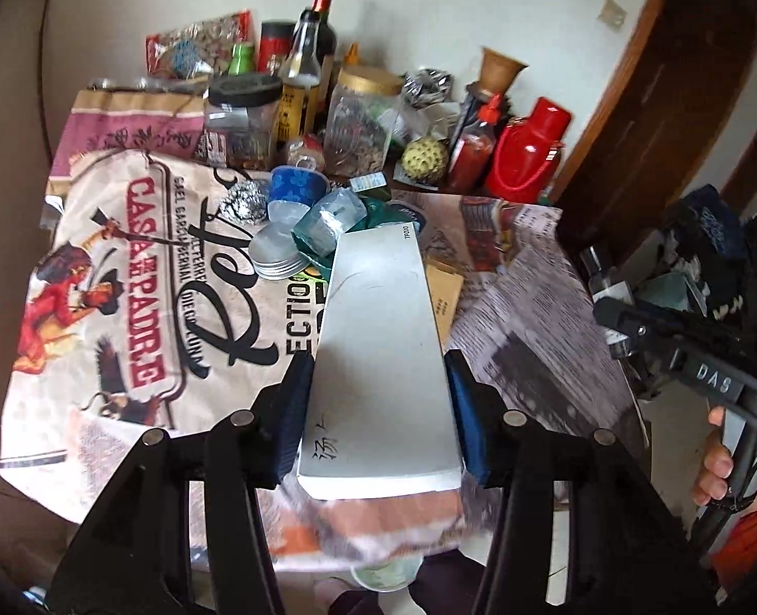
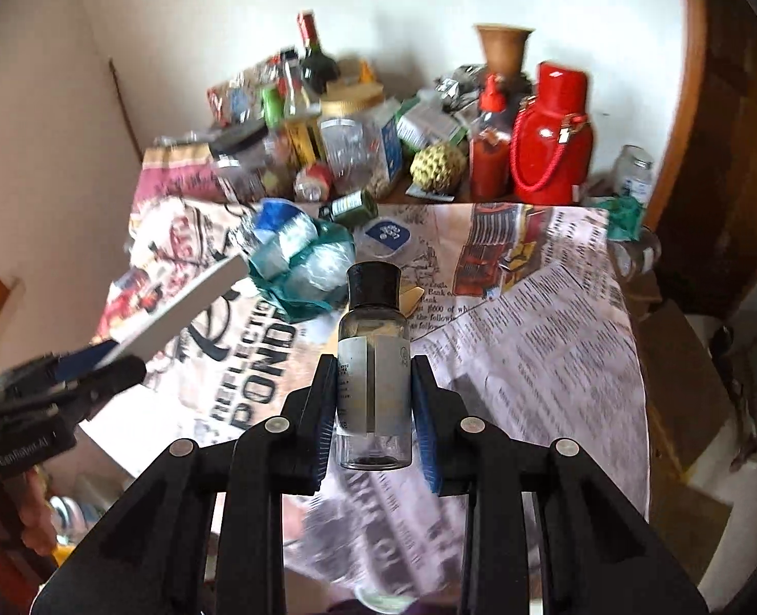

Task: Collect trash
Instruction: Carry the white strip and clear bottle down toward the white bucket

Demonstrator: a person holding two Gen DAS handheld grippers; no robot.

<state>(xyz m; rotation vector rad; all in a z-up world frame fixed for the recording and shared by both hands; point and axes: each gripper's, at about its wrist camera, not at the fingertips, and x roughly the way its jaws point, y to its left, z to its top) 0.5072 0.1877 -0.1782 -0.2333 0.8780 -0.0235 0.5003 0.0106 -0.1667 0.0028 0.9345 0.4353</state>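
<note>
My left gripper [image 1: 381, 405] is shut on a long flat white box [image 1: 378, 353] whose far end points at a trash pile: a teal plastic bag [image 1: 327, 228] with clear cups, stacked foil lids [image 1: 275, 255], a blue cup [image 1: 296, 184] and a foil ball [image 1: 245, 201]. In the right wrist view the white box [image 2: 189, 307] and left gripper [image 2: 94, 361] come in from the left. My right gripper [image 2: 373, 410] is shut on a small clear bottle with a black cap [image 2: 373, 359], held upright above the newspaper, near the trash bag [image 2: 301, 266].
The table is covered with printed paper [image 1: 138, 287] and newspaper [image 2: 532, 338]. At the back stand jars [image 1: 360, 123], bottles [image 1: 307, 72], a red thermos [image 2: 550, 138], a sauce bottle [image 2: 488, 154], a green bumpy fruit [image 2: 437, 166]. A wooden door frame [image 2: 686, 102] is on the right.
</note>
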